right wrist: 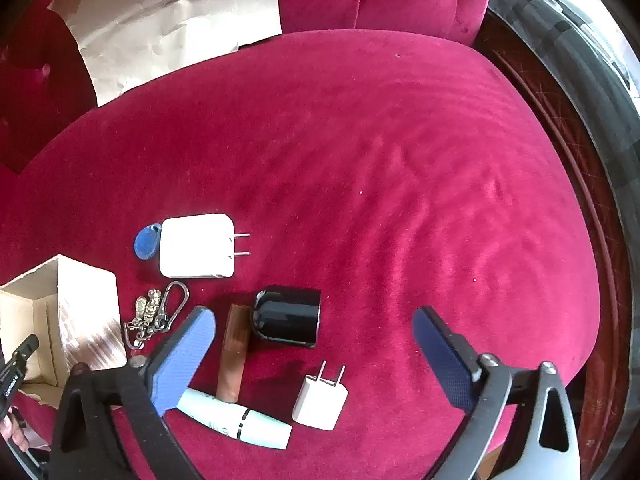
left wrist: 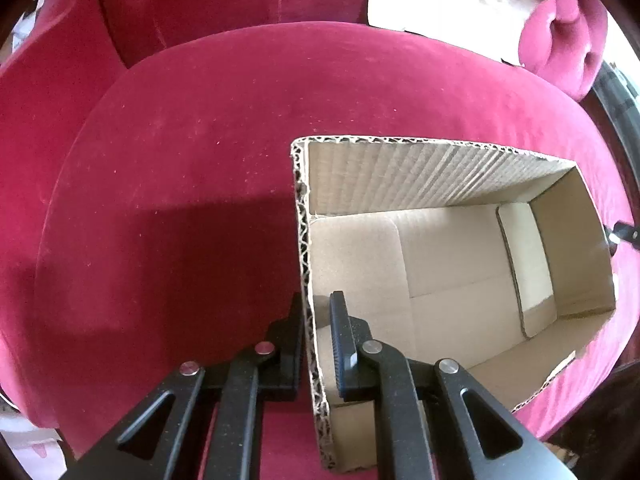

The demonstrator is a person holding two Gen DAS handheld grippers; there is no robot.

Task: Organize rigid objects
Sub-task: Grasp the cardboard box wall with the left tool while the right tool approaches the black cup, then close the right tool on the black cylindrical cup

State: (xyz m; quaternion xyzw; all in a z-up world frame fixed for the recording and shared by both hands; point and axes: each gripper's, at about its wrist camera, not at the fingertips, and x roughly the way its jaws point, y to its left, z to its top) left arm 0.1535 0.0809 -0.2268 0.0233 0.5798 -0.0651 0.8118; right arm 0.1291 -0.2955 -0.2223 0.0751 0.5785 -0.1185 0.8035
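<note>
Cardboard box [left wrist: 460, 264] sits open on the red velvet seat [left wrist: 192, 168], and my left gripper [left wrist: 316, 332] comes steeply down over its near side wall. One finger is outside the wall, the other inside the box, and the two have closed in to pinch the corrugated edge between them. The box interior I can see holds nothing but its folded bottom flaps.

My right gripper [right wrist: 316, 336] also points steeply downward, hovering over the seat with its blue-padded fingers [right wrist: 188, 356] spread wide; nothing is pressed between the pads. Below and between them lies the scatter of small rigid items. A black cylinder [right wrist: 288, 316] lies on its side, with a brown tube [right wrist: 234, 354] just beside it on the left. A small white plug [right wrist: 320, 400] rests nearer the camera with its prongs pointing away, and a white pen-shaped tube [right wrist: 236, 420] lies partly under my left-hand pad. Farther off are a larger white charger [right wrist: 196, 246] with a blue key fob [right wrist: 146, 242] touching its left edge, and a metal keychain [right wrist: 154, 316] near the corner of the box.

In the right wrist view the box shows at the left edge, with the other gripper's black frame and a bit of a hand [right wrist: 14, 432] beside it. A sheet of brown paper [right wrist: 160, 12] leans against the tufted back cushion.
</note>
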